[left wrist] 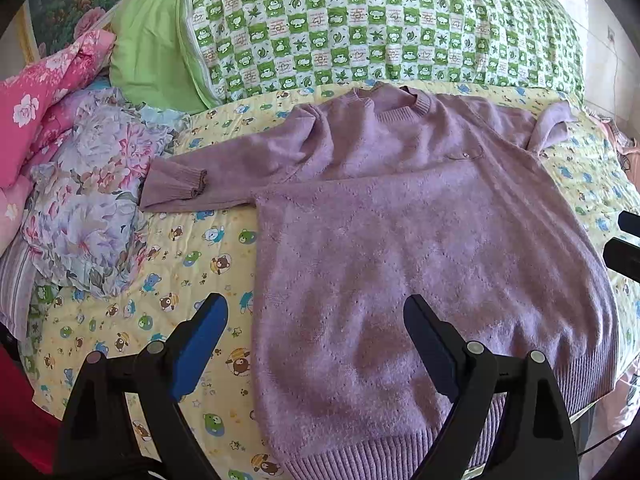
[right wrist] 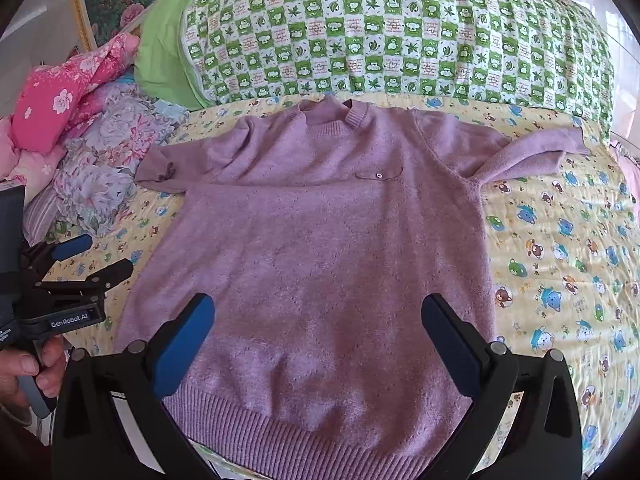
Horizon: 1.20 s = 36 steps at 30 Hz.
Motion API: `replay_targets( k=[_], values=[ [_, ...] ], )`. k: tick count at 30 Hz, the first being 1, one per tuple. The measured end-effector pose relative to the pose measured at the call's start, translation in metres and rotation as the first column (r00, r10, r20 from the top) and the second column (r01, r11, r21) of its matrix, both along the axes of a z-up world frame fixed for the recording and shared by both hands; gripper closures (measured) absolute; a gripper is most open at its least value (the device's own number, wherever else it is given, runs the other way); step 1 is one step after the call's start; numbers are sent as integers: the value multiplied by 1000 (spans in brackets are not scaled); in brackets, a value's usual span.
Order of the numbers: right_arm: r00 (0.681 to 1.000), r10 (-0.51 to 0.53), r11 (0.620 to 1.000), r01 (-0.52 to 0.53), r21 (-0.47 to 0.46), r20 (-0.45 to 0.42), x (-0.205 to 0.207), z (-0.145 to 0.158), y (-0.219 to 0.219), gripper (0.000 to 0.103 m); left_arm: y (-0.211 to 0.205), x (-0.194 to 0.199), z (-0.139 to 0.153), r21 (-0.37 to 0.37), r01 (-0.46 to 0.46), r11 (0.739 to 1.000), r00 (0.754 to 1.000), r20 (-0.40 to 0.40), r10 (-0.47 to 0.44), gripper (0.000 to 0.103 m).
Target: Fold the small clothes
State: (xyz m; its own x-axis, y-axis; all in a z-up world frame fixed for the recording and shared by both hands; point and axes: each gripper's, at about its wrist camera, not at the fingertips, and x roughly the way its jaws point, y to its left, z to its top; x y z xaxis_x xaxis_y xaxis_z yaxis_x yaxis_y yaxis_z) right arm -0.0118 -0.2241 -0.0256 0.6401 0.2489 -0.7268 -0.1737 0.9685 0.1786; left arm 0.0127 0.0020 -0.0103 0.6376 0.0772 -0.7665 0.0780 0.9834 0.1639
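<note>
A mauve knitted sweater (right wrist: 320, 248) is lying flat and face up on a cartoon-print quilt (right wrist: 560, 264), its ribbed hem nearest the cameras and its neckline (right wrist: 332, 118) pointing away toward a green checked pillow (right wrist: 380, 32); its long axis is running from hem to collar, straight ahead of both tools. The left gripper (left wrist: 316, 344) is hovering with jaws spread wide and nothing between them, straddling the sweater's left side edge near the hem, one finger over the quilt and one over the knit. The right gripper (right wrist: 318, 340) is likewise gaping and gripping nothing, poised above the lower middle of the garment, just short of the hem. The left sleeve (left wrist: 224, 168) is lying folded back on itself beside a heap of floral bedding (left wrist: 92, 208), closer to the left gripper, while the right sleeve (right wrist: 532, 152) is angling outward toward the far right, nearer the right one. Judging from this layout, no fold is yet made, and each tool is facing the side it would most easily be taking
</note>
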Motion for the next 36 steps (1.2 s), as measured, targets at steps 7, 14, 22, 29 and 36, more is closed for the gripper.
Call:
replay_targets(
  k=[7,14,22,29,36],
  values=[
    [1000,0,1000,0,2,-1,0,0,0,0,0,0,-4,-3,1,1000,1000,-2,-1,13],
    [1000,1,1000,-1,6,0,1,-1,1,0,-1,3,-7,-7,-7,1000,1000,-12,7,13],
    [1000,7,1000,-7,15,-10,2,-2,3,0,-3,4,-9,-2,-7,1000,1000,-16,6,13],
    [1000,7,1000,-7,16,-12,2,-1,3,0,-3,6,-12,-5,-9,1000,1000,-23,9,13],
    [1000,9,1000,-8,22,-17,3,-3,3,0,-5,8,-15,-5,-5,1000,999,-32,5,13]
  ],
)
